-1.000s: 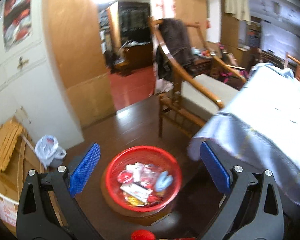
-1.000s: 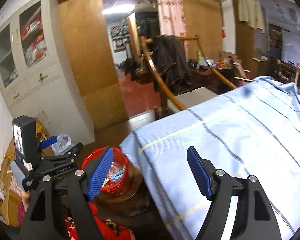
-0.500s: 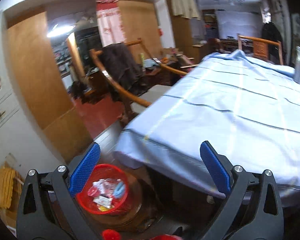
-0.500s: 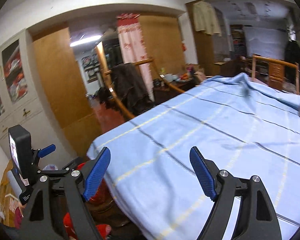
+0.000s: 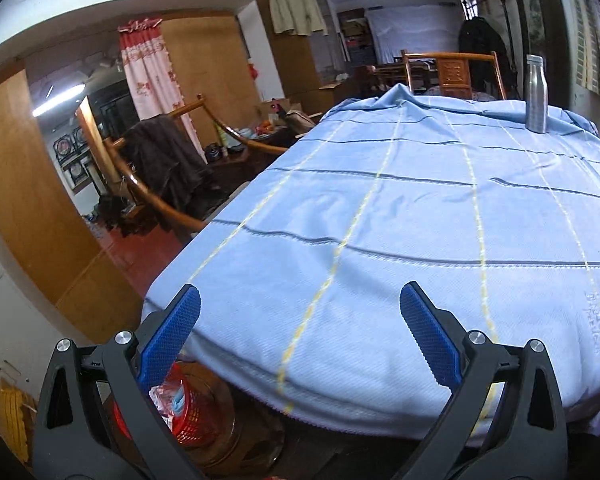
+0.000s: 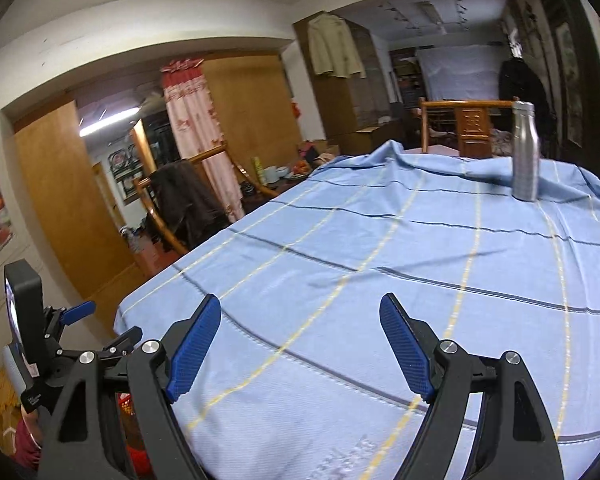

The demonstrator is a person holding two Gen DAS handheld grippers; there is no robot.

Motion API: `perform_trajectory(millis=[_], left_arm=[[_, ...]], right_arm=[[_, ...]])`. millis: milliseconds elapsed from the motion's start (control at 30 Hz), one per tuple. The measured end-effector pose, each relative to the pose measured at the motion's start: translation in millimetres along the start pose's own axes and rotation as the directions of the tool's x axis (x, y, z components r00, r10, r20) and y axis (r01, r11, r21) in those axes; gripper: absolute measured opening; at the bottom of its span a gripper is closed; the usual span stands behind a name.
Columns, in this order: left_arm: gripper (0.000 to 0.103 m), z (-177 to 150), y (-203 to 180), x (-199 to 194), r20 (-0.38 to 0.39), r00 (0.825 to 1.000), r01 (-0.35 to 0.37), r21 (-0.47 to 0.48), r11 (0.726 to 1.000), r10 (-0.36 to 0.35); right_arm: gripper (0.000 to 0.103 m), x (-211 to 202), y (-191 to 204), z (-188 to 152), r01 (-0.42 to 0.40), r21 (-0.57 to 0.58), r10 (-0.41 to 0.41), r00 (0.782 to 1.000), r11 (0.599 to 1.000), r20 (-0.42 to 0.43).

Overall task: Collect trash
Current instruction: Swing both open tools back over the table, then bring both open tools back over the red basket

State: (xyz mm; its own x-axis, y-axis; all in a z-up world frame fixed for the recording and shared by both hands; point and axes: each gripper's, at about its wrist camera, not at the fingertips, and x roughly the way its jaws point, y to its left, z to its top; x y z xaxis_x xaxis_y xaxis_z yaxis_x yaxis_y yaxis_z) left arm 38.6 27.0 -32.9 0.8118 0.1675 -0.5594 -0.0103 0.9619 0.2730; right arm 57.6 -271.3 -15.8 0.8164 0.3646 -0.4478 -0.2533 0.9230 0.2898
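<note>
**Both tongs sweeping over the cleared bench**

The person is holding the left tongs (image 5: 300, 344) and the right tongs (image 6: 300, 350) above the near edge of the bench draped in a pale blue cloth with yellow and dark stripes (image 5: 420, 208). No loose trash is showing on the cloth; the only thing standing on it is a tall brushed-steel bottle (image 6: 525, 152) at the far end, well apart from both tongs. The round red plastic mesh basket (image 5: 192, 412), already holding wrappers, is sitting low under the bench's near left corner, partly hidden behind the left tongs' finger.

To do this step well, the person is probably best scanning the whole cloth before committing (the bottle looks like a keeper, not rubbish), and keeping the tongs level and clear of the fabric so nothing snags.

Both tongs are standing wide open and empty, touching nothing; the right pair's jaws have just been opening, with nothing between them.
</note>
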Motion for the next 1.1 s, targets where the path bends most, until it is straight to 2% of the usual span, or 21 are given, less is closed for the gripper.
perform_trajectory(millis=[100, 200, 267, 367, 433, 500, 533, 633, 700, 733, 833, 900, 933, 1000, 1100], left_arm=[[0.096, 9.0, -5.2, -0.2, -0.003, 1.0, -0.027, -0.016, 1.0, 0.027], [0.096, 15.7, 6.9, -5.9, -0.019, 0.998, -0.068, -0.082, 0.994, 0.067], [0.096, 19.0, 24.6, -14.0, -0.036, 0.993, -0.119, -0.134, 0.984, 0.116], [0.096, 19.6, 60.0, -34.4, -0.062, 0.971, -0.237, -0.206, 0.949, 0.229], [0.096, 10.4, 90.8, -57.7, -0.095, 0.937, -0.348, -0.26, 0.901, 0.335], [0.096, -5.2, 118.6, -77.8, -0.128, 0.908, -0.419, -0.315, 0.851, 0.4], [0.096, -19.5, 135.3, -87.8, -0.157, 0.888, -0.459, -0.352, 0.816, 0.432], [0.096, -68.6, 178.9, -100.5, -0.256, 0.834, -0.55, -0.446, 0.706, 0.488], [0.096, -93.4, 201.3, -94.6, -0.319, 0.817, -0.577, -0.483, 0.659, 0.481], [0.096, -105.9, 214.6, -87.2, -0.355, 0.814, -0.581, -0.498, 0.644, 0.461], [0.096, -131.1, 244.8, -68.9, -0.378, 0.832, -0.554, -0.55, 0.624, 0.406], [0.096, -143.8, 260.3, -55.2, -0.389, 0.844, -0.535, -0.566, 0.627, 0.369], [0.096, -152.0, 266.9, -45.7, -0.405, 0.843, -0.534, -0.565, 0.629, 0.353], [0.096, -166.9, 279.3, -29.9, -0.439, 0.829, -0.553, -0.556, 0.621, 0.346], [0.096, -194.1, 294.5, -8.9, -0.51, 0.785, -0.606, -0.51, 0.611, 0.352]], right_arm=[[0.081, 7.1, -8.3, 6.7, -0.03, 0.022, 0.03, 1.0, 0.999, -0.004], [0.081, 17.1, -0.2, 16.9, -0.102, 0.005, 0.102, 0.995, 0.995, 0.005], [0.081, 26.9, 13.7, 25.4, -0.175, -0.01, 0.175, 0.985, 0.985, 0.008], [0.081, 38.7, 40.8, 35.1, -0.284, -0.034, 0.285, 0.959, 0.958, 0.001], [0.082, 47.6, 61.2, 37.6, -0.351, -0.05, 0.35, 0.937, 0.935, -0.019], [0.084, 58.5, 86.9, 39.0, -0.408, -0.077, 0.404, 0.913, 0.91, -0.063], [0.084, 67.3, 105.8, 37.8, -0.44, -0.105, 0.43, 0.897, 0.892, -0.106], [0.084, 79.0, 144.2, 34.2, -0.477, -0.158, 0.451, 0.875, 0.865, -0.176], [0.084, 83.7, 173.3, 27.8, -0.5, -0.193, 0.46, 0.861, 0.844, -0.219], [0.084, 85.3, 189.1, 22.9, -0.51, -0.213, 0.462, 0.855, 0.834, -0.238], [0.086, 94.5, 241.8, 5.4, -0.533, -0.277, 0.454, 0.838, 0.8, -0.302], [0.087, 109.0, 284.6, -11.2, -0.567, -0.318, 0.447, 0.811, 0.76, -0.377], [0.087, 110.5, 296.4, -15.9, -0.575, -0.327, 0.444, 0.804, 0.75, -0.395], [0.087, 130.3, 336.8, -35.2, -0.599, -0.358, 0.417, 0.778, 0.716, -0.469], [0.087, 158.4, 379.6, -60.9, -0.628, -0.384, 0.368, 0.741, 0.677, -0.562]])
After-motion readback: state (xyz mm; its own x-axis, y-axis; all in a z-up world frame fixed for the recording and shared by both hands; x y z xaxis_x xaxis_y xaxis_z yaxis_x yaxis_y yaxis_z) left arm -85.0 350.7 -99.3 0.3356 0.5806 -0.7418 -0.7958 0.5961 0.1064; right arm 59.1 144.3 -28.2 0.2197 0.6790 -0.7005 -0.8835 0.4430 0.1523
